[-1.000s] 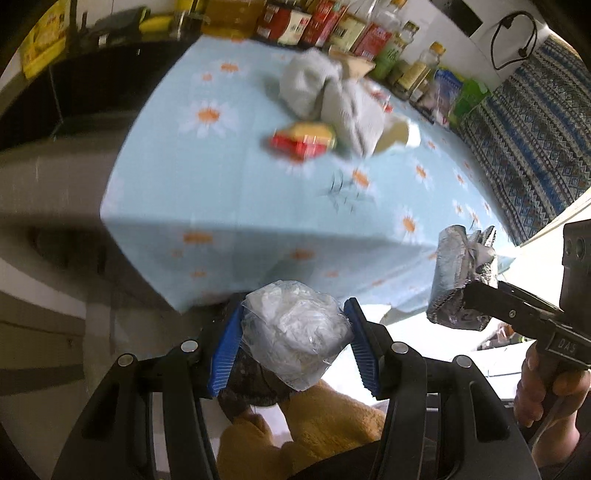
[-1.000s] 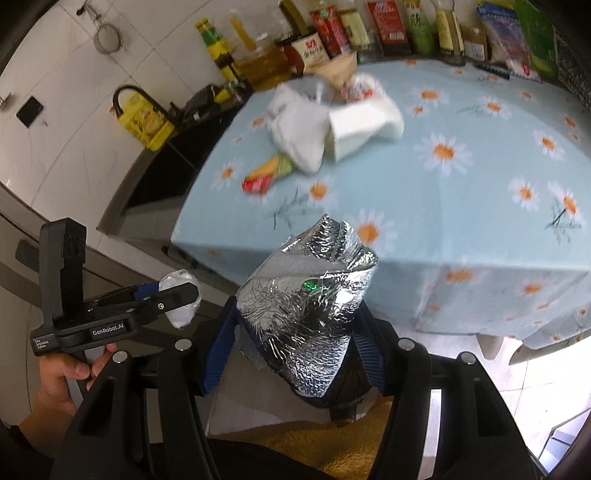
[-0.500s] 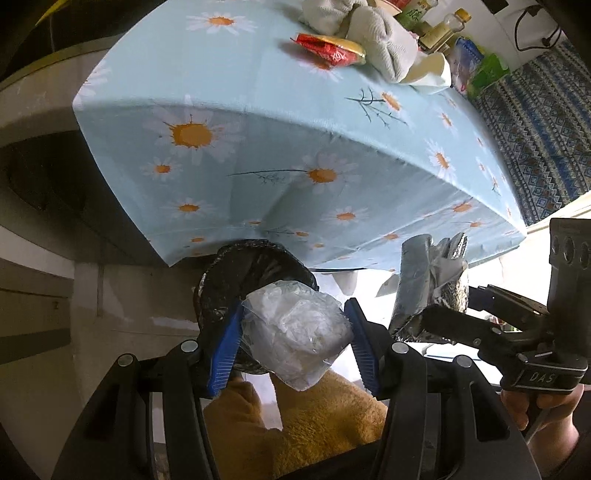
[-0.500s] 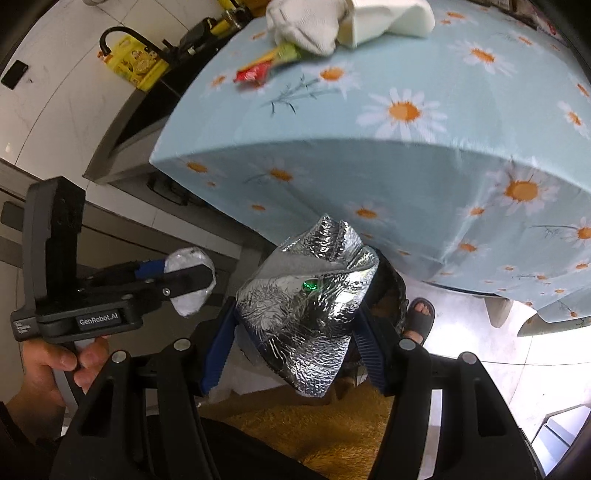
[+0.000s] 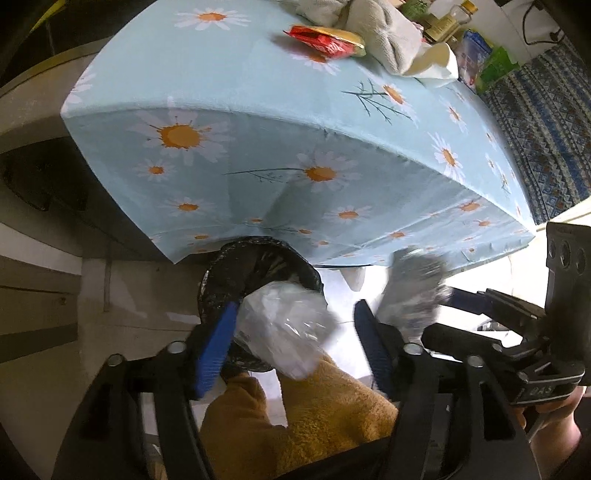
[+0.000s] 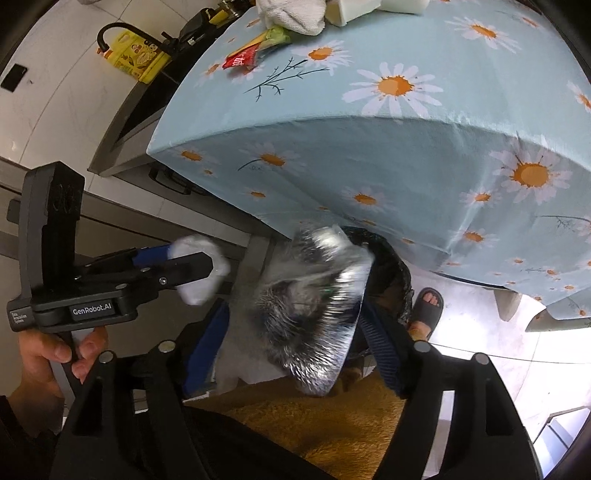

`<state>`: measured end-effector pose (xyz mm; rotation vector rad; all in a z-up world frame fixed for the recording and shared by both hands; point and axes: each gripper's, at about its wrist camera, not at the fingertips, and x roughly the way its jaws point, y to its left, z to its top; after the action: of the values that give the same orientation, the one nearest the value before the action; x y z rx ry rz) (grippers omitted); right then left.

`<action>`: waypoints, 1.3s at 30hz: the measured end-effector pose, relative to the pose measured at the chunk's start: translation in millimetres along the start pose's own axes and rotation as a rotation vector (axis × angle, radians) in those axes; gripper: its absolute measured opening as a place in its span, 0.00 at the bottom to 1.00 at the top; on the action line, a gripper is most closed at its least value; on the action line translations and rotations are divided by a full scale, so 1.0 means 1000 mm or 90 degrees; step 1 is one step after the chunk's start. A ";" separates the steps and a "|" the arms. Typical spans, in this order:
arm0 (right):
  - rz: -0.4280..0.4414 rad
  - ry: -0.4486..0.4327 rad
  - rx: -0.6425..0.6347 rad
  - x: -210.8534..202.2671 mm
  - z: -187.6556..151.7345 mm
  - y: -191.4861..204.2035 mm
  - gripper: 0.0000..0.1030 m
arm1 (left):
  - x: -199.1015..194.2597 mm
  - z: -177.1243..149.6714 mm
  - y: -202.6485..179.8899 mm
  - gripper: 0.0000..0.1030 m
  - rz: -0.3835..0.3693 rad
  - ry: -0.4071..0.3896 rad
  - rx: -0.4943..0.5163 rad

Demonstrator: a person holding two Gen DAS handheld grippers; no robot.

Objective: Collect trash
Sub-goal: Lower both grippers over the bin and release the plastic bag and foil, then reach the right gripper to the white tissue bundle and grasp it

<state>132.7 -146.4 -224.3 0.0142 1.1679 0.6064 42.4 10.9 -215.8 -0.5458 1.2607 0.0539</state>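
My left gripper (image 5: 295,339) has opened; a clear plastic bag of white tissue (image 5: 284,328) is blurred between the spread blue pads (image 5: 216,347), dropping over the black-lined trash bin (image 5: 236,269) on the floor. My right gripper (image 6: 295,332) has also opened; the crumpled silver foil bag (image 6: 317,306) is motion-blurred between its fingers above the same bin (image 6: 391,266). The foil bag also shows in the left wrist view (image 5: 413,295). A red snack wrapper (image 5: 325,38) lies on the table.
The table with a blue daisy tablecloth (image 5: 295,122) overhangs the bin. White cloths (image 5: 376,33) and bottles sit at its far side. A dark counter (image 6: 147,103) stands at left. A sandalled foot (image 6: 428,310) is beside the bin.
Both grippers moved lower toward the bin and their jaws widened. The tissue bag and the foil bag have gone blurred and loose between the pads.
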 end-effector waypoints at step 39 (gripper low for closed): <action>-0.066 -0.165 -0.044 -0.097 0.075 0.005 0.88 | -0.082 0.059 -0.028 0.71 0.003 -0.134 0.055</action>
<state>170.5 -164.2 -109.3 -0.0250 0.8915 0.5358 77.5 32.2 -119.1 -0.4507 1.0539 0.0595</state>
